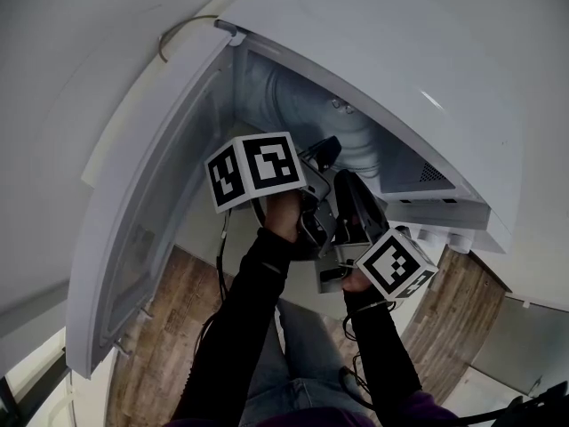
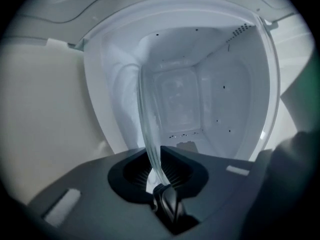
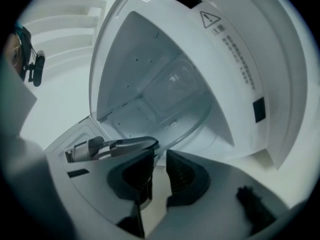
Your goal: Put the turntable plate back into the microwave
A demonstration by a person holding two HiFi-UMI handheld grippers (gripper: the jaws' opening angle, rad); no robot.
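— Where's the turntable plate (image 2: 145, 109)?

— At the open mouth of the microwave (image 1: 356, 34). In the left gripper view it shows edge-on, a clear glass band climbing from the bottom centre of the frame toward the cavity (image 2: 210, 99). How far in it reaches I can't tell.

— What's holding it?

— The left gripper (image 2: 156, 158). Its fingers (image 2: 176, 170) are pinching the glass rim, one pad against each face.

— And the right gripper (image 3: 159, 155)?

— Its fingers (image 3: 184, 174) stand spread, with a pale gap between them. The plate's rim curves across the middle of the right gripper view and comes down close to the tip of the finger on the frame's left. Whether it touches there I can't tell.

— The door?

— The door (image 1: 151, 212) is swung wide to the left of the head view. The left gripper's marker cube (image 1: 253, 169) sits at the centre of that frame. The right gripper's marker cube (image 1: 396, 263) is lower and to the right. Dark sleeves (image 1: 249, 327) run down to the bottom edge. A wooden floor (image 1: 173, 310) shows below the door.
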